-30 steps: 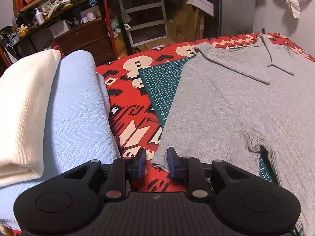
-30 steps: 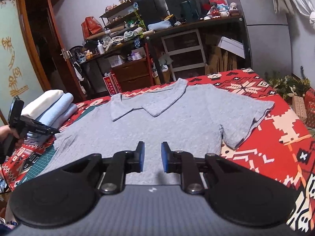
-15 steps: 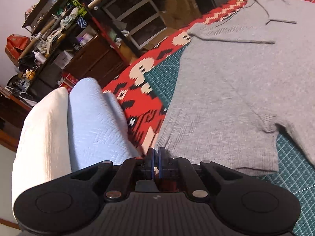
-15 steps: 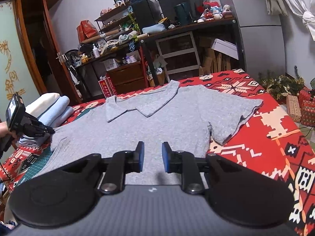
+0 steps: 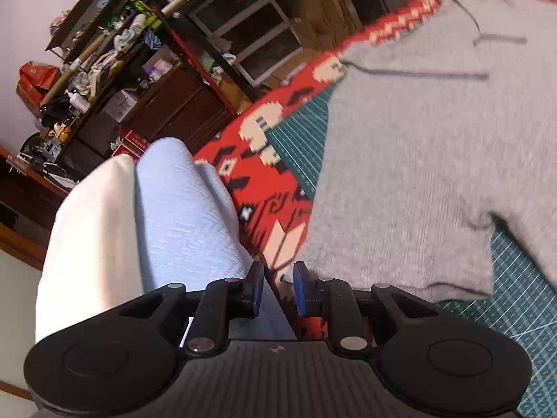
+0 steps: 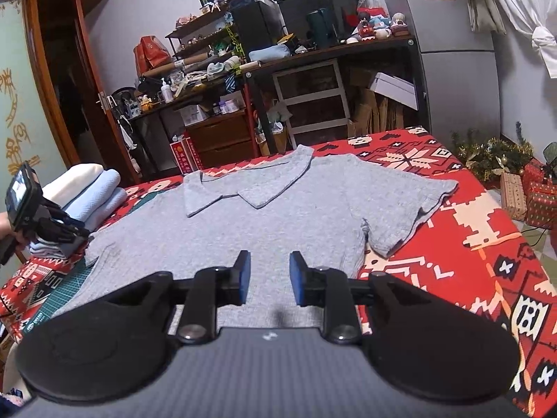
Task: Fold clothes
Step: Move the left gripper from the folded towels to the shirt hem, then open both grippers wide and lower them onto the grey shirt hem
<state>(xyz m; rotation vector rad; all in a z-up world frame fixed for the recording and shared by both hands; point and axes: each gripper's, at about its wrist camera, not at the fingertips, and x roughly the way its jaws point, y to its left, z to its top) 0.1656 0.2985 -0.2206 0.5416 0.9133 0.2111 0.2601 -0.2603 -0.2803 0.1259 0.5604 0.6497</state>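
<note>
A grey polo shirt (image 5: 417,174) lies flat and spread out, collar at the far end, on a red patterned blanket (image 6: 470,244). My left gripper (image 5: 277,289) hovers at the corner of the shirt's left sleeve, tilted downward. Its jaws are opening, with only blanket showing in the gap and no cloth pinched. In the right wrist view the same shirt (image 6: 261,226) fills the middle, and the left gripper (image 6: 52,230) sits at its left sleeve. My right gripper (image 6: 266,275) hangs above the shirt's lower body, jaws opening with nothing between them.
A folded stack of white (image 5: 90,226) and light blue (image 5: 181,216) garments lies just left of the shirt. A green cutting mat (image 5: 299,146) shows under the shirt. Cluttered shelves and drawers (image 6: 306,101) stand behind the bed; wrapped boxes (image 6: 536,198) sit at the right.
The left gripper rolled and tipped downward beside the sleeve corner, closed its jaws, then parted them again. The right gripper's jaws widened a little; the shirt has not moved.
</note>
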